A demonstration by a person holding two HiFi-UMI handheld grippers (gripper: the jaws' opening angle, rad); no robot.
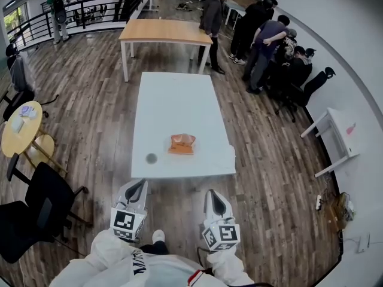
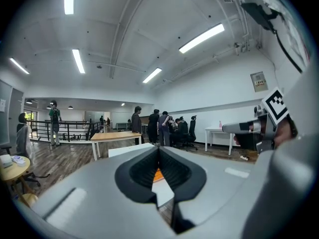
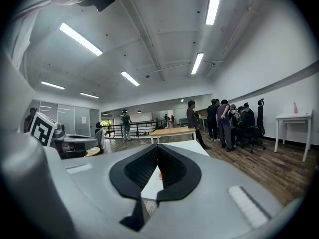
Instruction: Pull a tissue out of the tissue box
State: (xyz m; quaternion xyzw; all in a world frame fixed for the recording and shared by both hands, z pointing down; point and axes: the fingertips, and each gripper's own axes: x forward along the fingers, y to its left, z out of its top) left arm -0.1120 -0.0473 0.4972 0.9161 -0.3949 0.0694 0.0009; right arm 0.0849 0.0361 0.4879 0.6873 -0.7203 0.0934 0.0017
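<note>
Left gripper: jaws pressed together with nothing between them, held just short of the table's near edge.
Right gripper: jaws also pressed together and empty, beside the left one.
Step in hand: the approach, I judge; both tools are well apart from the box.
Doing it well: spread 1 gripper's jaws before arriving, pinch only the raised tissue and draw it upward. The other gripper may need to hold the box down, since it looks light.
Tissue box: orange and low, on the white table, in the middle of its near half. Pale crumpled tissue stands out of the top.
Nearby: 1 small dark round object lies left of the box, apart from it.
</note>
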